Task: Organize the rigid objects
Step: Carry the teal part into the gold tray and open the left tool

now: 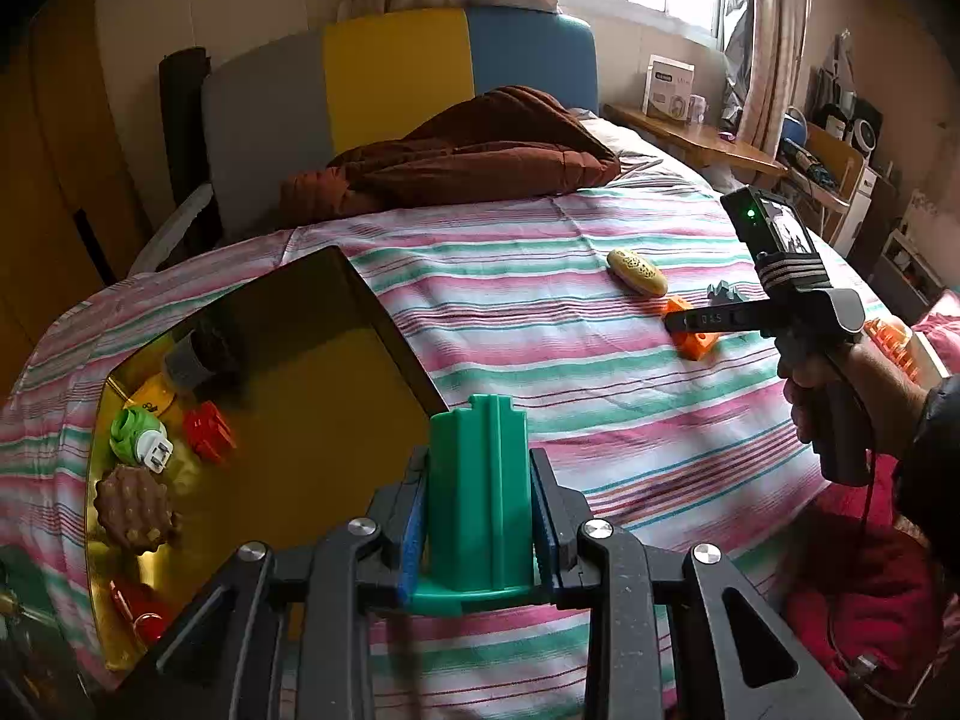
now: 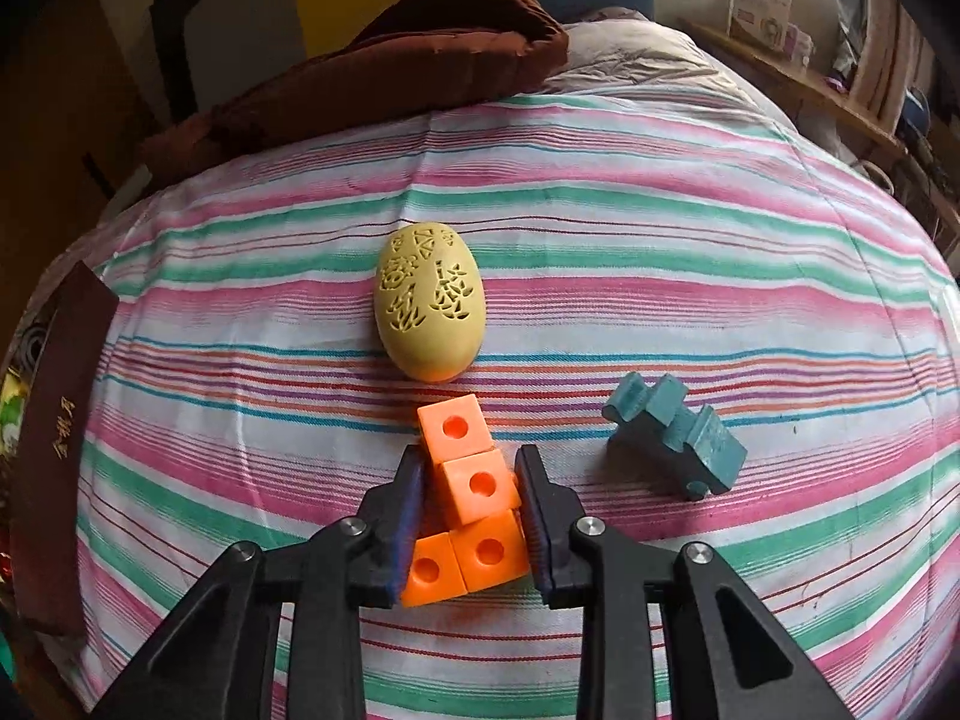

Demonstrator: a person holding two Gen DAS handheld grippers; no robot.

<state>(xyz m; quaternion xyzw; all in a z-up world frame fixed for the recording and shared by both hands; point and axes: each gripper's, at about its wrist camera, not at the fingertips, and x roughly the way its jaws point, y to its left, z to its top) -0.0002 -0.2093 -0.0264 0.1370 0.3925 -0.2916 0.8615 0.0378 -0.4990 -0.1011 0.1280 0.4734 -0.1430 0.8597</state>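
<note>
The left gripper pinches a green ribbed block between its blue pads, holding it upright above the striped sheet. Just to its left sits a gold box which contains a brown knobbly piece, a green-white plug and a red block. The right gripper has its jaws spread around an orange chain of cubes lying on the sheet; whether the pads touch it, I cannot tell. Beside it, to the right, lies a teal notched block. Farther away rests a yellow carved egg, and behind it a brown quilt.
</note>
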